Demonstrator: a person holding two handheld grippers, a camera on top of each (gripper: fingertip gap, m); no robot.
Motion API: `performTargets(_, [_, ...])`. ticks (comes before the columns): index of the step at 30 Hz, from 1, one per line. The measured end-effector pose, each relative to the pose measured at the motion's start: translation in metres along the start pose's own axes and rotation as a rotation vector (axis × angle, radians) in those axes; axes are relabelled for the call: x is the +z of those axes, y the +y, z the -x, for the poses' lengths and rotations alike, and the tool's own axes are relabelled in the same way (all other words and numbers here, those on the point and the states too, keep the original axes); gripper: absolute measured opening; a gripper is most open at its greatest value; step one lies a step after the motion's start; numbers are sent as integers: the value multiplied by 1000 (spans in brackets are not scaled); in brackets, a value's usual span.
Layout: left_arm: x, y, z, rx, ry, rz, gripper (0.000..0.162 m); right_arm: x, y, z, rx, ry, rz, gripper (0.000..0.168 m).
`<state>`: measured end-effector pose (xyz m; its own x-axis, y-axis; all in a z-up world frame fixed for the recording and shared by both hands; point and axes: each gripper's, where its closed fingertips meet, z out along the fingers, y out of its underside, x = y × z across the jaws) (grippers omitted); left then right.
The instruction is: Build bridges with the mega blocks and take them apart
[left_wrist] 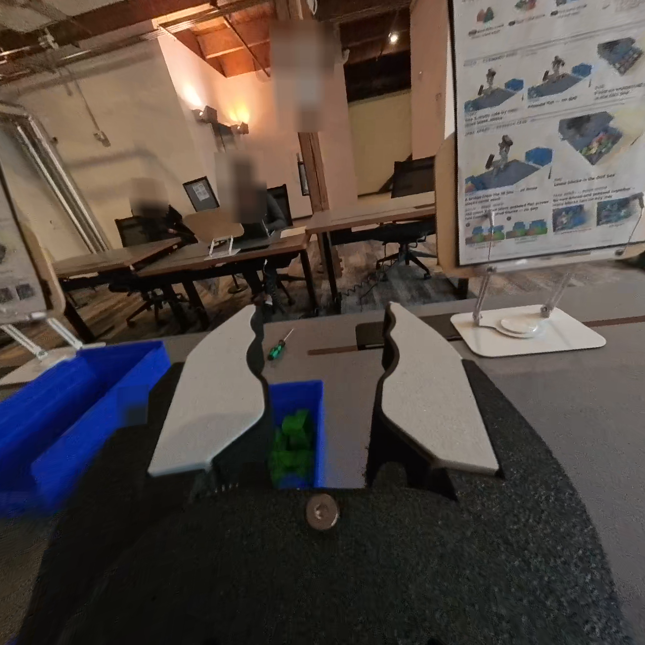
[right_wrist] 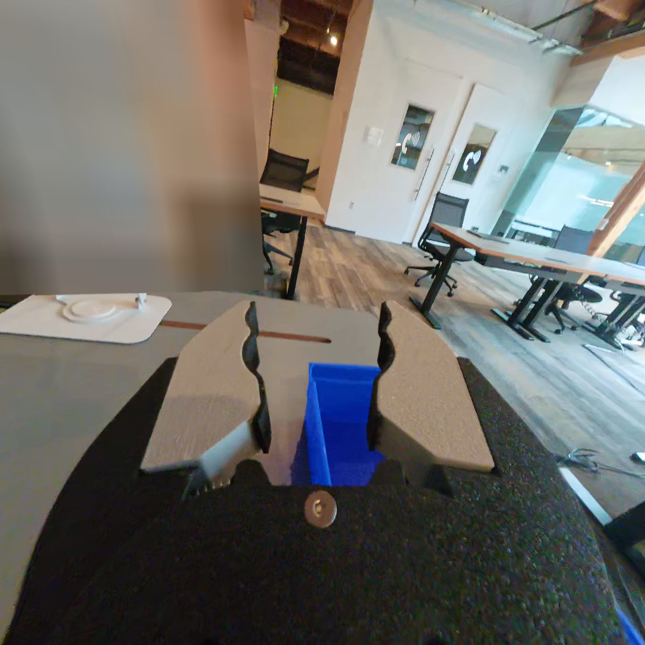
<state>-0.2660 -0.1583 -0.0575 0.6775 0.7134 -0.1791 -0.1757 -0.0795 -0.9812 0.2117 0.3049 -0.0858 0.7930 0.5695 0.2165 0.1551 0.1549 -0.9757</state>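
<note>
My left gripper (left_wrist: 321,314) is open and empty, held above the grey table. Between its fingers, lower down, I see a blue bin (left_wrist: 314,401) with several green mega blocks (left_wrist: 293,443) in it. A second, long blue bin (left_wrist: 87,394) lies to its left; its contents do not show. My right gripper (right_wrist: 317,310) is open and empty. Below it, between its fingers, stands a blue bin (right_wrist: 343,412) with an inner divider; no blocks show in the part I see.
A green-handled screwdriver (left_wrist: 277,347) lies on the table beyond the left gripper. A white stand base (left_wrist: 527,331) carries an instruction sheet (left_wrist: 551,129) at the right. The same base (right_wrist: 83,319) shows left in the right wrist view. People sit at desks beyond the table's far edge. There is about 65 cm between the tips of the two grippers.
</note>
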Motion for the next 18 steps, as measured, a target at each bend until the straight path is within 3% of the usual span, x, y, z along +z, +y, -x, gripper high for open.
performTargets(5, [-31, 37, -6, -116, 66, -38, 64, -17, 35, 11, 34, -42, 19, 65])
performTargets(8, [-45, 50, 2, -94, 32, -46, 60, -27, 47, 12, -7, -42, 37, 63])
performTargets(18, [-58, 52, -16, -185, 170, -102, 57, -59, 70, -7, 79, -5, 72, 59])
